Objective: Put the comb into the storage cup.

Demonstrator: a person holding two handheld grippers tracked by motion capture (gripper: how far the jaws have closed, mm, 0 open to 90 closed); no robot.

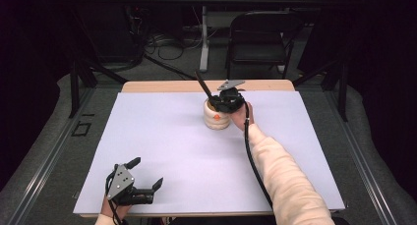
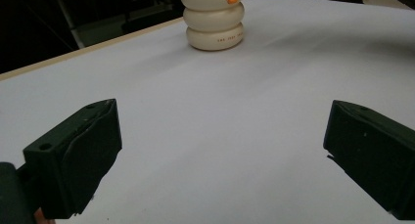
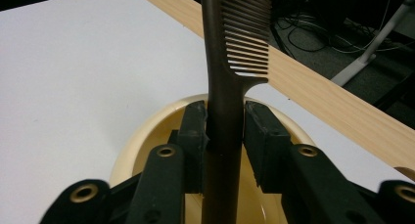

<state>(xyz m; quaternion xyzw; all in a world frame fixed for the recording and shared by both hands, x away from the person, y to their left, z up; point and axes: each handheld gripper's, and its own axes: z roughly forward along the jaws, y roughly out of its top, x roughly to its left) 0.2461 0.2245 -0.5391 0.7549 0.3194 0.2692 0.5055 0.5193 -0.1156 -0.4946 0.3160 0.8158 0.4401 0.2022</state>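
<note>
Your right claw [image 3: 225,131] sits over the cream ribbed holder [image 1: 217,118], jaws narrow and flanking the handle of the dark brown comb [image 3: 230,87]. The left pad looks to be touching; a thin gap seems to show on the other side, so I judge the grip is loosening or very light. The comb stands nearly upright w/ its lower end down inside the holder, teeth end up and leaning a bit toward the worktop's [image 1: 162,151] far wooden edge. The holder stands near that far edge, approx. centre.

Step in hand, as I read it: dropping the comb into the holder. Next move: spread the jaws enough to clear the handle, then lift straight up w/o knocking comb or holder.

Your left claw [image 1: 140,178] rests at the near left corner, jaws wide, nothing between them.
</note>
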